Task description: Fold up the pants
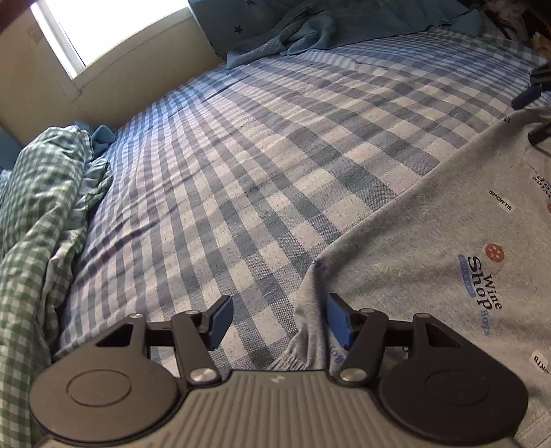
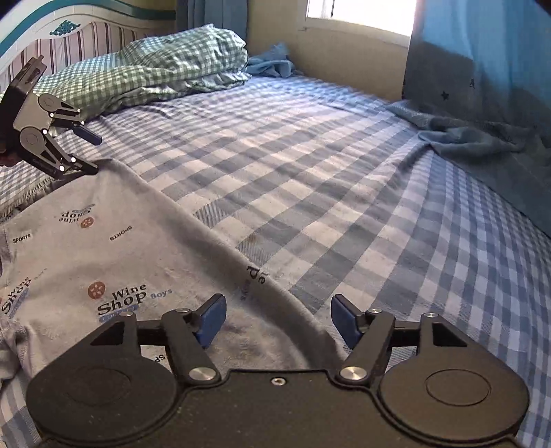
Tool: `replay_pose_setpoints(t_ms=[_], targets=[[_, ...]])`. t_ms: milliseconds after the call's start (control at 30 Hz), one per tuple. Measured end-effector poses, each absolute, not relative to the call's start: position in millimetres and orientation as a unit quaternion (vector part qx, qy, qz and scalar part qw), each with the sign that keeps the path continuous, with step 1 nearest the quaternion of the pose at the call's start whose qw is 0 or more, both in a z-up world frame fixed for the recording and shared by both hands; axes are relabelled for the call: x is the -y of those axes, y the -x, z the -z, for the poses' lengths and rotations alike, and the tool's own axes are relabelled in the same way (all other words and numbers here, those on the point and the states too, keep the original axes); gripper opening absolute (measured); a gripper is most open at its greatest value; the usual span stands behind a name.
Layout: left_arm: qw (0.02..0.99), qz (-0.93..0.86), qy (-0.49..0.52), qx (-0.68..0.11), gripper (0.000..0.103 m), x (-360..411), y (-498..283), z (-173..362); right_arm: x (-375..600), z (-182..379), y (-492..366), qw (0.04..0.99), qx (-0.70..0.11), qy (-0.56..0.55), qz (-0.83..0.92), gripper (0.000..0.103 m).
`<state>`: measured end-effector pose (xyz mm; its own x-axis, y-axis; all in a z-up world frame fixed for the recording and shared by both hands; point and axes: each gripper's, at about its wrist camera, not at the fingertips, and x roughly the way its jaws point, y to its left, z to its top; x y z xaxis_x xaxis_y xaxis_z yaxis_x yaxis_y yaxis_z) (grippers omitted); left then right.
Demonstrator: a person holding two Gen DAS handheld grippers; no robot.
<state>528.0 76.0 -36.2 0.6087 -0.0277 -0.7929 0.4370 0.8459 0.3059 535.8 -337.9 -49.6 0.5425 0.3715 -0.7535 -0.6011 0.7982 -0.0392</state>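
Left wrist view: the grey printed pants (image 1: 447, 220) are seen spread flat on the blue checked bed sheet (image 1: 241, 165), near the edge of the bed closest to the person, with their long edge running diagonally across the sheet. The left gripper (image 1: 279, 320) is held low at one end of the garment, its jaws spread apart and holding nothing; a gathered, ribbed hem, probably the cuff or waistband, lies between the blue pads (image 1: 339, 324), with one pad just beside the raised fold of cloth. This placement is judged to be preparation for pinching that end.

In the right wrist view the right gripper (image 2: 279, 318) is likewise released, its jaws straddling the long edge of the pants so that one pad is over grey fabric and the other over bare sheet. The two grippers are thus set at opposite ends of the same edge, which would allow it to be lifted evenly and carried across in a lengthwise fold. No fold appears to have been made yet.

A green checked duvet (image 2: 155, 69) is bunched against the striped headboard (image 2: 103, 31), and a teal blanket (image 2: 475, 134) lies crumpled by the curtain (image 2: 482, 51) under the window (image 2: 361, 13), both well apart from the pants, so the middle of the bed is left free for the fold.
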Motion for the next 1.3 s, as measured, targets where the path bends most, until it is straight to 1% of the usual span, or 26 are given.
replay_pose_setpoints(t_ms=[33,67,100,133,167,200,233,267,367,500,633,733,833,933,1067,1167,1300], targets=[[0.864,0.139,-0.236,-0.423,0.048,-77,-528,36,337,54,-539,0.862,-0.397,0.144,-0.281,0.070],[0.862,0.148,-0.228,-0.428,0.024,-75,-529,35,338,55,-541,0.862,-0.398,0.136,-0.281,0.070],[0.858,0.153,-0.224,-0.435,0.014,-72,-529,35,340,55,-541,0.864,-0.396,0.127,-0.284,0.069],[0.857,0.150,-0.229,-0.436,0.005,-66,-527,34,340,54,-542,0.865,-0.394,0.123,-0.284,0.054],[0.857,0.139,-0.250,-0.429,0.003,-58,-523,35,341,52,-542,0.868,-0.393,0.123,-0.278,0.029],[0.854,0.131,-0.274,-0.422,0.003,-50,-519,37,341,50,-542,0.871,-0.394,0.124,-0.265,0.019],[0.853,0.122,-0.292,-0.415,0.003,-43,-515,38,342,48,-541,0.872,-0.396,0.126,-0.258,0.008],[0.854,0.109,-0.303,-0.408,0.002,-37,-511,38,339,45,-537,0.872,-0.395,0.139,-0.255,0.003],[0.871,0.078,-0.309,-0.374,0.002,-29,-495,23,328,31,-513,0.880,-0.369,0.183,-0.235,0.001],[0.890,0.040,-0.323,-0.319,0.002,-24,-452,-11,322,-6,-451,0.905,-0.298,0.212,-0.215,0.001],[0.895,0.049,-0.377,-0.231,0.002,-20,-384,-39,317,-39,-375,0.913,-0.247,0.252,-0.205,0.000],[0.888,0.061,-0.423,-0.170,0.002,-20,-333,-44,312,-53,-316,0.913,-0.222,0.285,-0.192,0.000],[0.874,0.071,-0.465,-0.125,0.002,-19,-285,-37,305,-57,-256,0.913,-0.203,0.303,-0.186,0.000],[0.859,0.090,-0.492,-0.108,0.002,-22,-242,-24,297,-53,-204,0.911,-0.193,0.318,-0.180,0.000],[0.848,0.106,-0.511,-0.089,0.002,-26,-198,2,273,-22,-138,0.891,-0.186,0.383,-0.159,0.000],[0.830,0.107,-0.543,-0.078,0.002,-28,-178,27,254,4,-102,0.881,-0.195,0.404,-0.153,0.000],[0.821,0.113,-0.552,-0.091,0.002,-27,-164,52,237,30,-74,0.875,-0.208,0.409,-0.155,0.000]])
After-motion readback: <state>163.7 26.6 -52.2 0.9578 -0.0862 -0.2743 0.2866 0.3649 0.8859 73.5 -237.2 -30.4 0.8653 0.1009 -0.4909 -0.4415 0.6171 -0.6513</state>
